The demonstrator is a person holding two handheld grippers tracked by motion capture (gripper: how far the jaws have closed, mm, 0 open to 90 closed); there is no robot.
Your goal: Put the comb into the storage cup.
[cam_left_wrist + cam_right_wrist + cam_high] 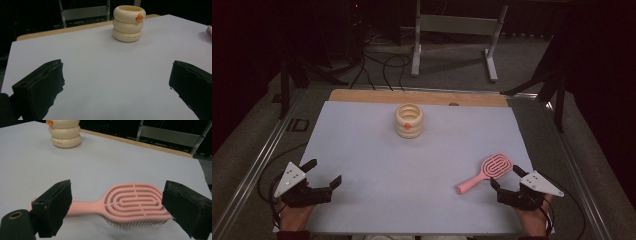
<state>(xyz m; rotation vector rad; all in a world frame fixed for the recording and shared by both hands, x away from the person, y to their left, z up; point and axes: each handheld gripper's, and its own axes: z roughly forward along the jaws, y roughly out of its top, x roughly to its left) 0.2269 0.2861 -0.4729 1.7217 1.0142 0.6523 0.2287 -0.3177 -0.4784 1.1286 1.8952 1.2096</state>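
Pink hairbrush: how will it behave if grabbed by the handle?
The pink hairbrush looks like stiff plastic, so it probably won't flex. Its slotted head suggests it is light. The thin, smooth handle may twist in a grip, with the wider head dipping.

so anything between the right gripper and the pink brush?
Nothing visible. The right gripper has its jaws open, and the pink hairbrush lies flat on the table just ahead of them. The cream ringed holder stands far off.
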